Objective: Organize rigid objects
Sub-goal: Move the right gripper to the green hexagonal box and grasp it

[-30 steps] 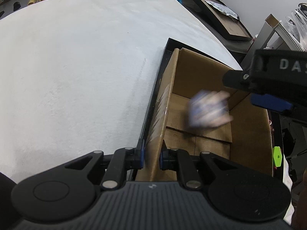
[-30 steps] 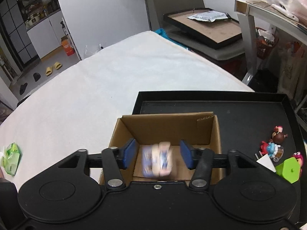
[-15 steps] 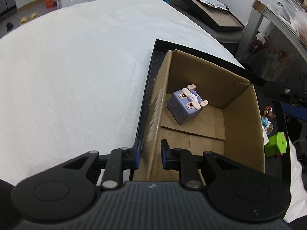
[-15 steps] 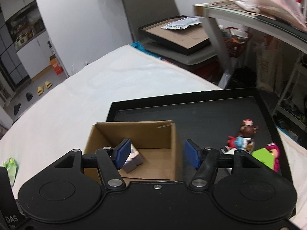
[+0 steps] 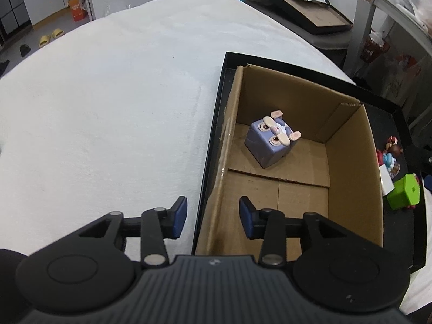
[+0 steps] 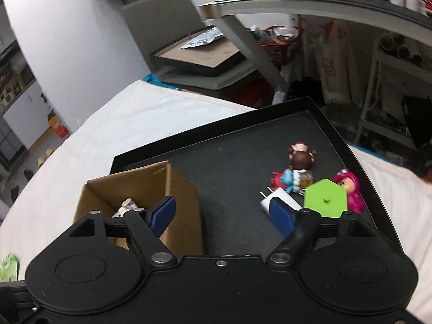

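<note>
Left gripper [image 5: 213, 217]: jaws apart, straddling near wall of open brown cardboard box [image 5: 348, 167], gripping nothing. Purple cube rabbit toy [image 5: 271, 141] on box floor, far-left corner. Right gripper [image 6: 222, 216]: jaws wide apart, empty, above black tray [image 6: 237, 159], between box and small figurine cluster [image 6: 302, 172].

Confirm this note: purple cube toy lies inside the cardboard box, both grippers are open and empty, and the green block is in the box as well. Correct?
One error. The green block is not in the cardboard box; the right wrist view shows it on the black tray among the figurines. The purple cube toy is in the box, and the left gripper and right gripper are open and empty.
</note>
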Tool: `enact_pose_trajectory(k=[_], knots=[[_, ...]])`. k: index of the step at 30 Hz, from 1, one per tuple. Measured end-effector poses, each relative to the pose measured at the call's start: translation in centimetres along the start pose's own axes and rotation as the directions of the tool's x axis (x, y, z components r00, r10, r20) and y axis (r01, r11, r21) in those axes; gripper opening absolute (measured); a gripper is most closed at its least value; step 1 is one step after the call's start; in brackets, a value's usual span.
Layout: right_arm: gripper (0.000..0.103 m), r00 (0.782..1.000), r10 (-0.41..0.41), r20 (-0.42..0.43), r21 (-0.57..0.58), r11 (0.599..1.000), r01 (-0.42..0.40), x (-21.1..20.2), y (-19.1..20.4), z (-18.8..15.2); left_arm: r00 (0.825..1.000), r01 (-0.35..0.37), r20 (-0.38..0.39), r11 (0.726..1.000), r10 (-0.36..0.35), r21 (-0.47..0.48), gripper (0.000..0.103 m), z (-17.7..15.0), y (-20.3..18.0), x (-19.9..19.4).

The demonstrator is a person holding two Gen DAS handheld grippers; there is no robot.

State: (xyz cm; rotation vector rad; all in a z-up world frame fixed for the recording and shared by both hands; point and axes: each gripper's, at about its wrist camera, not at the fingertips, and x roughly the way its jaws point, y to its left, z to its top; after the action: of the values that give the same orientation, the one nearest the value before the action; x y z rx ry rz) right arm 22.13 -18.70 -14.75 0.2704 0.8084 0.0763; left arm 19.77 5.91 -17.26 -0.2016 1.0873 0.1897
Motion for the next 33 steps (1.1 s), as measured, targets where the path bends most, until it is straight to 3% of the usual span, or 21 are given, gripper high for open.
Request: enact_pose_trajectory(k=[14, 33], knots=[[0.082, 0.985, -0.156, 0.077, 0.148, 0.979, 0.143, 0.7, -3.8, -2.3, 0.995, -0.097, -0.019, 0.995, 0.097, 0.021, 0.041, 0.0, -1.6, 0.2], [0.082, 0.97, -0.243, 0.011, 0.123, 0.963, 0.24, 4.3, -5.7, -2.0, 0.983, -0.179, -0.04, 0.984, 0.18, 0.027, 0.042, 0.9, -4.0, 1.4]])
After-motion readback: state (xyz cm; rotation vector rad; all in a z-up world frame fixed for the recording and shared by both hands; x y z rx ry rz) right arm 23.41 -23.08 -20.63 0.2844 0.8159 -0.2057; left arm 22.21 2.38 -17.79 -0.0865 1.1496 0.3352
